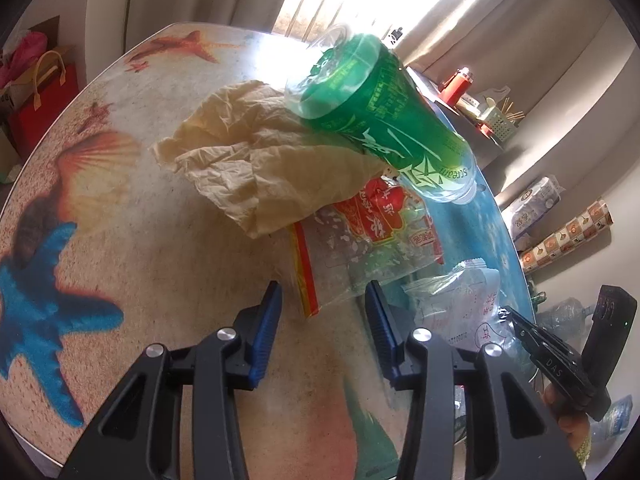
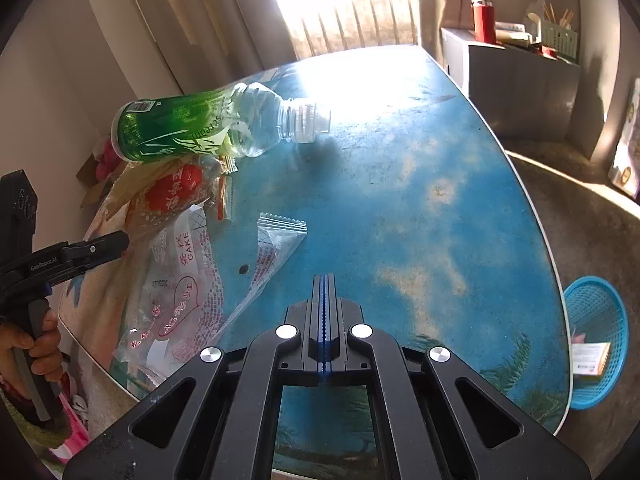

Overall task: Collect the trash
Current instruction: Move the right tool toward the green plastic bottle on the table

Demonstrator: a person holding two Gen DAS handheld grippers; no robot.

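L gripper (image 1: pixel 322 308) hovers low over table (image 1: pixel 160 240) w/ jaws wide apart, nothing held; edge of red-print clear wrapper (image 1: pixel 360 240) lies just ahead between its fingers. Beyond: crumpled brown paper (image 1: pixel 256 160), w/ green-label bottle (image 1: pixel 384 116) lying on top of pile. Right of that, clear cake wrapper (image 2: pixel 180 292) and small clear packet (image 2: pixel 276 240) lie flat on blue part of table. R gripper (image 2: pixel 325 280) pressed fully closed, empty. Far right, blue basket (image 2: pixel 596 344) on floor beside table.
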